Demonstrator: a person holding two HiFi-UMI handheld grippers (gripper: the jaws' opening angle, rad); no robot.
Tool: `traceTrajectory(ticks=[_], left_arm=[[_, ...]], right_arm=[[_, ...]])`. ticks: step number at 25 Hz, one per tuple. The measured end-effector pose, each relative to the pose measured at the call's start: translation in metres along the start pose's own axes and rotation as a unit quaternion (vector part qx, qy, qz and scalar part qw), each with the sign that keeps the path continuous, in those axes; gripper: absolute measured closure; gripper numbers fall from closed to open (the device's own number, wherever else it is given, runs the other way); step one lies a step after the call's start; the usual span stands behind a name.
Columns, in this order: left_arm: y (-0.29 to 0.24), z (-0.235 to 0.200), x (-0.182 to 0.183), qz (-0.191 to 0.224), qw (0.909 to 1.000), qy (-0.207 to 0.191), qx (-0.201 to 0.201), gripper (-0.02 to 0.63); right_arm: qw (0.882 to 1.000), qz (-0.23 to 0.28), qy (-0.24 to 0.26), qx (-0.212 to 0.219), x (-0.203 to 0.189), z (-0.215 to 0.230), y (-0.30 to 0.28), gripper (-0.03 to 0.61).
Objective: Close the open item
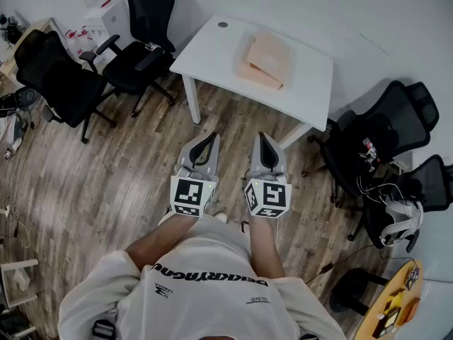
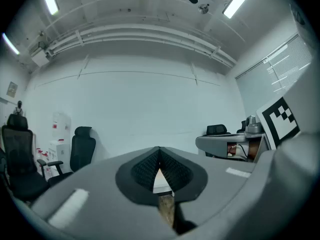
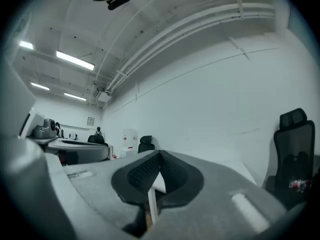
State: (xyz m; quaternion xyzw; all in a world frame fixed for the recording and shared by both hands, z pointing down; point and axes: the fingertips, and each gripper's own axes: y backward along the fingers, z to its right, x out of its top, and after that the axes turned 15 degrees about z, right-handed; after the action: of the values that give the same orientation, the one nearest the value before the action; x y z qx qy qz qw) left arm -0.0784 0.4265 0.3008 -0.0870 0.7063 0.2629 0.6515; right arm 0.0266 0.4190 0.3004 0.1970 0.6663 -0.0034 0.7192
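Observation:
A flat peach-coloured folder-like item lies on the white table ahead of me, its upper layer shifted off the lower one. Both grippers are held side by side above the wooden floor, short of the table and pointing at it. My left gripper has its jaws together with nothing between them, and so does my right gripper. In the left gripper view the left gripper shows its tips meeting, with a sliver of table seen below them. The right gripper looks the same in its own view.
Two black office chairs stand left of the table, and more black chairs with cables stand on the right. A black stool and a round orange table sit at the lower right.

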Motion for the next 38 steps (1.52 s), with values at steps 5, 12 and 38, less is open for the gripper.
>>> traceTrajectory(ticks=[5,12,38], left_arm=[[0.0,-0.003,-0.004,-0.004,0.9999,-0.01,-0.001,0.612],[-0.004,-0.005,-0.014,-0.011,0.9999,0.008,0.006,0.612],[-0.223,-0.124,-0.099,-0.032,0.9983,0.049,-0.001,0.612]], right_arm=[[1.0,0.006,-0.014,0.002,-0.002,-0.002,-0.001,0.578],[0.999,0.008,-0.035,-0.01,-0.013,0.008,-0.004,0.578],[0.998,-0.042,-0.004,-0.044,-0.097,0.1,-0.223,0.578]])
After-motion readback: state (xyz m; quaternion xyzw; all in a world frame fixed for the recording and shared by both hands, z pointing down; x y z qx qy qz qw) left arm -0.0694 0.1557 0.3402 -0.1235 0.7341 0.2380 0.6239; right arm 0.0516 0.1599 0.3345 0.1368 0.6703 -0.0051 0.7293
